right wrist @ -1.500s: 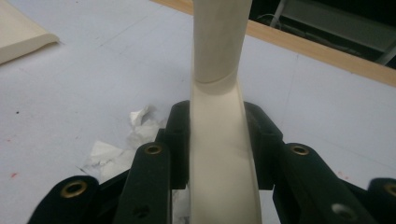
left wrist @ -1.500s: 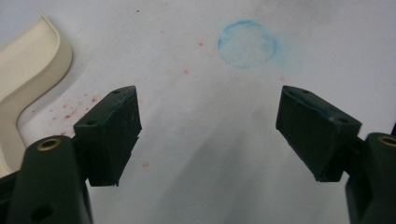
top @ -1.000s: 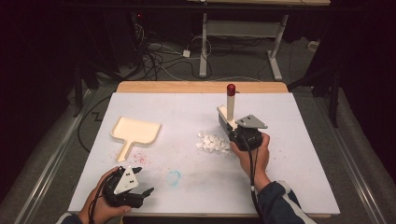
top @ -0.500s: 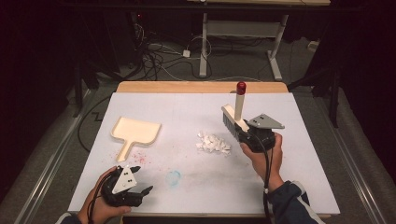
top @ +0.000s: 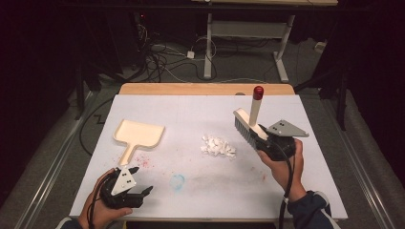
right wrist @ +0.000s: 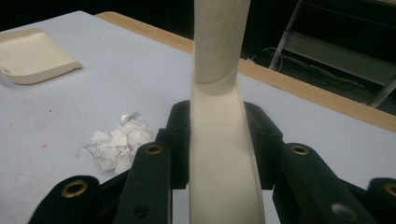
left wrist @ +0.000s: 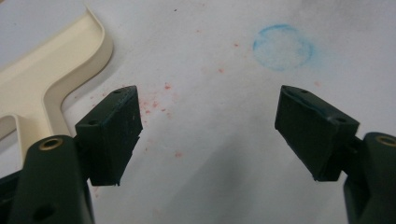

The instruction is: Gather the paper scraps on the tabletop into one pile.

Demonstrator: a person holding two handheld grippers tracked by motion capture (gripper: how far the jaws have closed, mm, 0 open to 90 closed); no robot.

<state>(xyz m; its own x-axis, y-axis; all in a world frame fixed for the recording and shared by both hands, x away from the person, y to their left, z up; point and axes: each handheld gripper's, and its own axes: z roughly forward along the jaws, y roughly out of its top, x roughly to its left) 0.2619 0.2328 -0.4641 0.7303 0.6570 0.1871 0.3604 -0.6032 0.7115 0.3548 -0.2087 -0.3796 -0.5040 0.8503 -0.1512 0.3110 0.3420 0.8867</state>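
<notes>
A cream hand brush (top: 248, 125) with a red-tipped handle is held off the table at the right, its handle (right wrist: 219, 93) pointing up and away; my right gripper (top: 266, 139) (right wrist: 219, 140) is shut on its back. Left of it, a small heap of white paper scraps (top: 218, 146) (right wrist: 119, 142) lies on the white table (top: 200, 191). A cream dustpan (top: 138, 135) (left wrist: 42, 79) rests at the left. Near the front left edge my left gripper (top: 142, 180) (left wrist: 208, 126) stands open just above the table, nothing between its pads, the dustpan's handle beside it.
Red specks (left wrist: 159, 100) and a faint blue ring (top: 178, 182) (left wrist: 282, 42) mark the table surface. A wooden strip (top: 205, 89) edges the table's far side. Beyond it, cables and a metal desk frame (top: 248, 33) stand on the dark floor.
My right gripper has carried the brush to the right and a little upward, away from the scrap heap. The left gripper has stayed put.
</notes>
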